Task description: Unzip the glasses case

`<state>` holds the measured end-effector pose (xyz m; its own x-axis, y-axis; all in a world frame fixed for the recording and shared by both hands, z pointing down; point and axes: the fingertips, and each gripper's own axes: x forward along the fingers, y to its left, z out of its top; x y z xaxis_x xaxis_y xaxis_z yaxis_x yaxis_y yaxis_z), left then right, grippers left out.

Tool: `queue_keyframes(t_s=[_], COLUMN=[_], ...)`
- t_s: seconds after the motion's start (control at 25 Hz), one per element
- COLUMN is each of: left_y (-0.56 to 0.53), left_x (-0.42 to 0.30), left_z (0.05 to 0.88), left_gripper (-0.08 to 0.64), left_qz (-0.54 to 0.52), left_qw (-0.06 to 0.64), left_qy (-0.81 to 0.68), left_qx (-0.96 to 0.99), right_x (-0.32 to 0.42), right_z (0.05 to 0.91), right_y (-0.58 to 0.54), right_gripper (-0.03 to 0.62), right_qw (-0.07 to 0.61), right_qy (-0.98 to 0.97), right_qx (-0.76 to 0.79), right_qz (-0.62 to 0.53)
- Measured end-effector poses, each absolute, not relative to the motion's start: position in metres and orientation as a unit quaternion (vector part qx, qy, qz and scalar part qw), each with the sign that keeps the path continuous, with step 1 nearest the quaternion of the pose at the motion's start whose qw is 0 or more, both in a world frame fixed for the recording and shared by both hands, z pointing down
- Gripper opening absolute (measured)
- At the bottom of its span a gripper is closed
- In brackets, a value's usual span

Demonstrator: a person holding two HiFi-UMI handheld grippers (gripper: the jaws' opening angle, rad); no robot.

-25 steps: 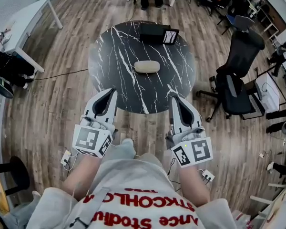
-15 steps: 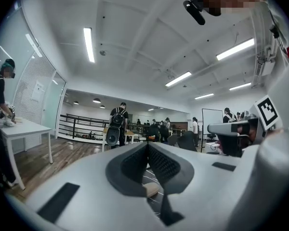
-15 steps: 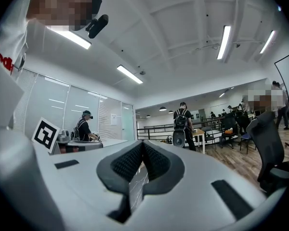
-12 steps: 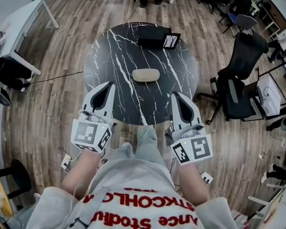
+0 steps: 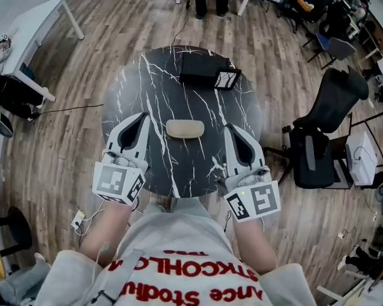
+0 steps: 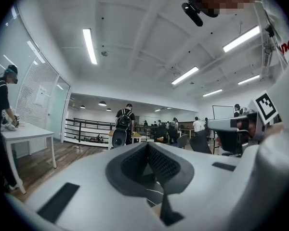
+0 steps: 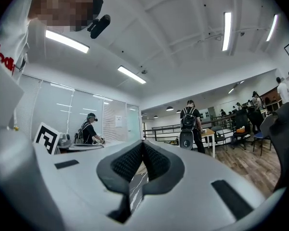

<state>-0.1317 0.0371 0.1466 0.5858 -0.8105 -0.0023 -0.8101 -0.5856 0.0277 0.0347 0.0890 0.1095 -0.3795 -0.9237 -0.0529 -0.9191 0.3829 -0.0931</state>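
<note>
Wood-plank floor (image 5: 64,139), open office. On it, right before us, stands the round black tabletop veined in white like marble (image 5: 156,75). A black office chair (image 5: 329,116) stands off to its right, clear of it.

Far side of the table: a flat black box (image 5: 201,71) with a square-marker card (image 5: 228,80) at its right end.

Our 2 tongs hang over the near rim.
- Left gripper (image 5: 142,116): jaws pressed together, nothing between them.
- Right gripper (image 5: 229,129): the same, closed and empty.
- Both point level across the table.

The pale beige oval glasses case (image 5: 184,129) lies flat near the table's middle, long axis across our view. It sits between the 2 jaw tips and apart from both. Nothing else touches it. It reads as zipped, though the zip and its pull are too small to make out.

Handling, our judgement:
- Light, with a semi-stiff shell that gives a little but won't crush. Not fragile.
- The top looks smooth, so we expect the case to skate if pulled from 1 side only.
- We would pin the body with 1 gripper across its short width near an end. The other would nip the zip pull and run it round the seam.
- The pull must be found first, and the jaws must open before either hold.
</note>
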Motion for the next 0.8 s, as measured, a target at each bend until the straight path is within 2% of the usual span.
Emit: queue_keyframes(t_s=[0.32, 0.8], left_y=[-0.011, -0.051], left_x=[-0.109, -0.101], left_z=[0.146, 0.168], left_gripper=[0.008, 0.008], left_qz=[-0.01, 0.007], left_qw=[0.009, 0.035], left_qy=[-0.49, -0.476], left_qx=[0.871, 0.879], right_x=[0.066, 0.063], right_z=[0.115, 0.14], right_y=[0.029, -0.013], right_gripper=[0.012, 0.012], right_qw=[0.045, 0.033], right_qy=[0.85, 0.852], right_qx=[-0.524, -0.518], right_qz=[-0.032, -0.064])
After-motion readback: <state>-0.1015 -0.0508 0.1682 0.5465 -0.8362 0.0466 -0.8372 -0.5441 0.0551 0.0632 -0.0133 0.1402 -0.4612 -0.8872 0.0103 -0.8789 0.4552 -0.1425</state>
